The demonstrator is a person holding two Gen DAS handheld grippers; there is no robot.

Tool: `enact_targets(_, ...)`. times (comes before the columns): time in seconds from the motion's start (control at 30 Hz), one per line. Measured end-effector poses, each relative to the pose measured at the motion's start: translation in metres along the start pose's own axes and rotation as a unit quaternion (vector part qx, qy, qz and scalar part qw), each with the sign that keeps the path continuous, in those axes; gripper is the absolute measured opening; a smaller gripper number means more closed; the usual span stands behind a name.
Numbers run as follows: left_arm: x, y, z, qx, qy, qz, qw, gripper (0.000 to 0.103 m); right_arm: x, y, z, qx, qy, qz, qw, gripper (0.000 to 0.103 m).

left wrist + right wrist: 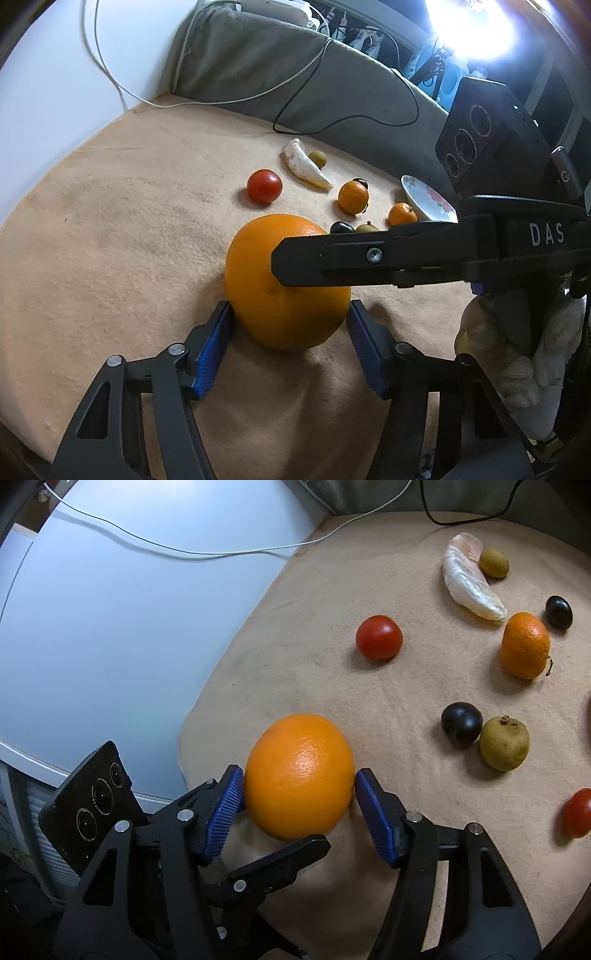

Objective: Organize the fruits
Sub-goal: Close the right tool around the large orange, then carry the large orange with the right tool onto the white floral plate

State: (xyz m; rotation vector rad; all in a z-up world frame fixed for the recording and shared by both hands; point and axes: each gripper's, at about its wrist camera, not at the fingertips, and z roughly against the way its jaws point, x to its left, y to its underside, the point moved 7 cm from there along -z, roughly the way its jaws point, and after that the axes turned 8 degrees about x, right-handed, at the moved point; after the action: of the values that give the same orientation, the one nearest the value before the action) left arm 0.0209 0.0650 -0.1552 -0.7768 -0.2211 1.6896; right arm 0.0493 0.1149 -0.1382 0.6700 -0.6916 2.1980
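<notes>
A tan blanket [406,701] carries a large orange [299,775] near its left edge. Farther in lie a tomato [378,637], a peeled citrus segment [469,587], two mandarins [353,196], dark and greenish small fruits, and a floral plate [424,197].

Big glossy orange [299,775] sits on the tan blanket [406,686]; tomato [378,637], tangerines, dark plums scattered beyond.

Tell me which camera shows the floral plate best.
The left wrist view: the floral plate sits at the right behind a small orange, partly hidden by the right gripper. The right wrist view does not show it.
</notes>
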Motion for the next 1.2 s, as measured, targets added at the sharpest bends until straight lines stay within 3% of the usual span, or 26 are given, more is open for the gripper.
enact_targets(0.47, -0.025, -0.017, -0.005, -0.005, 0.002, -0.031, 0.9995, 0.061, -0.013, 0.000, 0.031, -0.032, 0.008, -0.007, 0.999, 0.066)
enact_targets(1.2, -0.097, -0.068, -0.035, -0.015, 0.035, -0.105, 0.9938, 0.061, -0.066, 0.017, 0.132, -0.109, 0.036, -0.034, 0.993, 0.066)
